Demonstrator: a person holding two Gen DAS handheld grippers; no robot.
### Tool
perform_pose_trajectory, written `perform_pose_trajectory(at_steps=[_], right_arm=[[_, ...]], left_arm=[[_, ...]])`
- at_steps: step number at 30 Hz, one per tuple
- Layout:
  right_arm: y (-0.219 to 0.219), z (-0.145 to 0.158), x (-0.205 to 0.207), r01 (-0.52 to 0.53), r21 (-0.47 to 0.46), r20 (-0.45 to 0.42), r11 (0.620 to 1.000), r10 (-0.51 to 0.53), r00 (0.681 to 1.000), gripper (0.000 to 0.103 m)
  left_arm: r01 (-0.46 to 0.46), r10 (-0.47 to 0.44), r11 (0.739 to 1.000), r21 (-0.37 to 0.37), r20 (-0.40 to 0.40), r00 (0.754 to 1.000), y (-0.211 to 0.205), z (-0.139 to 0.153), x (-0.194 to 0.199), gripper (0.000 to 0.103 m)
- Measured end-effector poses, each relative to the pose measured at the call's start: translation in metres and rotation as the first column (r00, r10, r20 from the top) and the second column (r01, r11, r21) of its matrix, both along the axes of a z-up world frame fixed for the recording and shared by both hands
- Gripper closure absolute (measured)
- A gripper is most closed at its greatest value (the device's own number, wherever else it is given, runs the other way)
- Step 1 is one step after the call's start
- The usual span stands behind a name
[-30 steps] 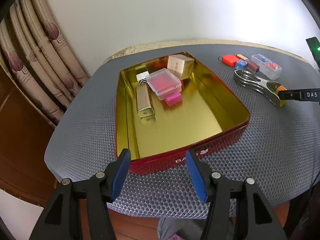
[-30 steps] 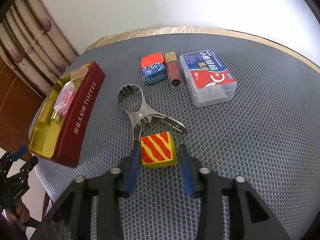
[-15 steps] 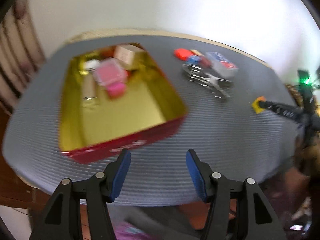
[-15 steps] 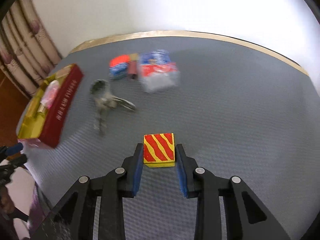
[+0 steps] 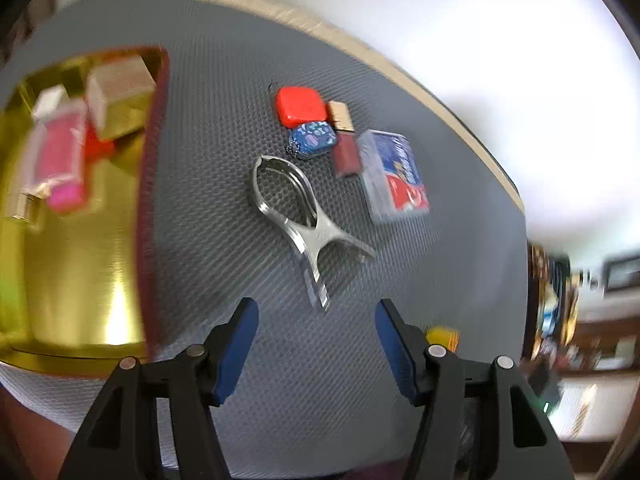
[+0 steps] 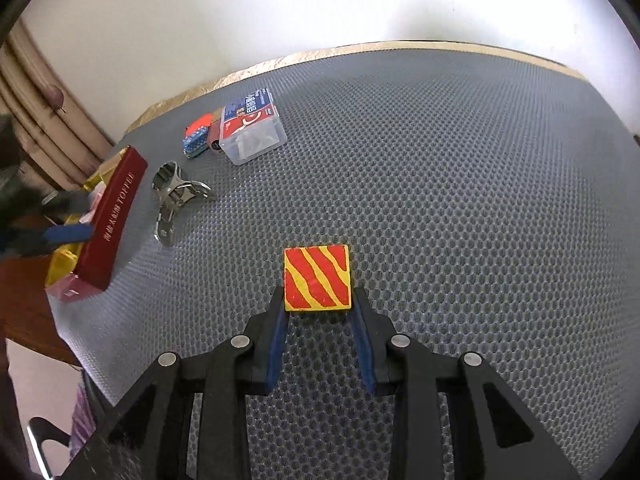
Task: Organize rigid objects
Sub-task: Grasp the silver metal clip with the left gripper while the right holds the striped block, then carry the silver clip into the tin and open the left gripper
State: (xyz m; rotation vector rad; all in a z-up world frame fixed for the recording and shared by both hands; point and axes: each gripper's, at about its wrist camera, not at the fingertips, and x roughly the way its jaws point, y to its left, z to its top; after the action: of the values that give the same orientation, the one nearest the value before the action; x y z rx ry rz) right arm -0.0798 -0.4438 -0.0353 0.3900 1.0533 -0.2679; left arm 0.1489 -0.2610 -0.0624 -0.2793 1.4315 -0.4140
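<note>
The right gripper [image 6: 318, 316] clamps the red-and-yellow striped wooden block [image 6: 317, 278] above the grey mesh mat, well right of the red-walled, gold-lined tin [image 6: 114, 216]. The left gripper [image 5: 316, 344], jaws just widening and empty, hovers near the shiny metal clip [image 5: 298, 216] right of the tin. Next, I judge, the block must travel into the tin.

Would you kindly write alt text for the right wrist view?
The right gripper grips a red-and-yellow striped block over a grey mesh mat. Far left sit a metal clamp, a red toffee tin and a clear plastic case.
</note>
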Motion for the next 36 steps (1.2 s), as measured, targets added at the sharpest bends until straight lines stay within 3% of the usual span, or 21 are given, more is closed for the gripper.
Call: perform_pose_trajectory(at_steps=[6,14,20,22,23,30,36], right_arm=[[-0.01,0.0,-0.012,0.0,0.062,0.027,0.998,-0.001,1.0,0.073],[-0.014,0.002,-0.018,-0.007,0.089,0.038,0.996,0.003,0.999,0.073],[-0.018,0.002,-0.018,-0.003,0.11,0.046,0.994,-0.002,0.999,0.073],[-0.019,0.003,-0.019,-0.001,0.114,0.049,0.993,-0.005,0.999,0.072],[-0.019,0.003,-0.019,0.0,0.116,0.049,0.993,-0.006,0.999,0.072],[-0.022,0.003,-0.017,0.006,0.126,0.048,0.992,-0.013,0.999,0.072],[-0.02,0.002,-0.015,0.008,0.111,0.042,0.994,-0.013,0.999,0.072]], left_arm=[[-0.163,0.165,0.986,0.034,-0.073,0.984,-0.013,-0.028,0.032,0.041],[-0.222,0.237,0.968,0.12,-0.121,0.964,-0.036,-0.056,0.052,0.041],[-0.255,0.264,0.958,0.131,-0.062,0.962,-0.047,-0.057,0.056,0.041],[-0.275,0.282,0.952,0.136,-0.036,0.959,-0.044,-0.056,0.056,0.051],[-0.272,0.279,0.952,0.143,-0.029,0.96,-0.039,-0.052,0.05,0.062],[-0.217,0.218,0.962,0.163,0.013,0.976,-0.043,-0.045,0.045,0.069],[-0.157,0.15,0.98,0.121,0.067,0.986,-0.04,-0.021,0.017,0.07]])
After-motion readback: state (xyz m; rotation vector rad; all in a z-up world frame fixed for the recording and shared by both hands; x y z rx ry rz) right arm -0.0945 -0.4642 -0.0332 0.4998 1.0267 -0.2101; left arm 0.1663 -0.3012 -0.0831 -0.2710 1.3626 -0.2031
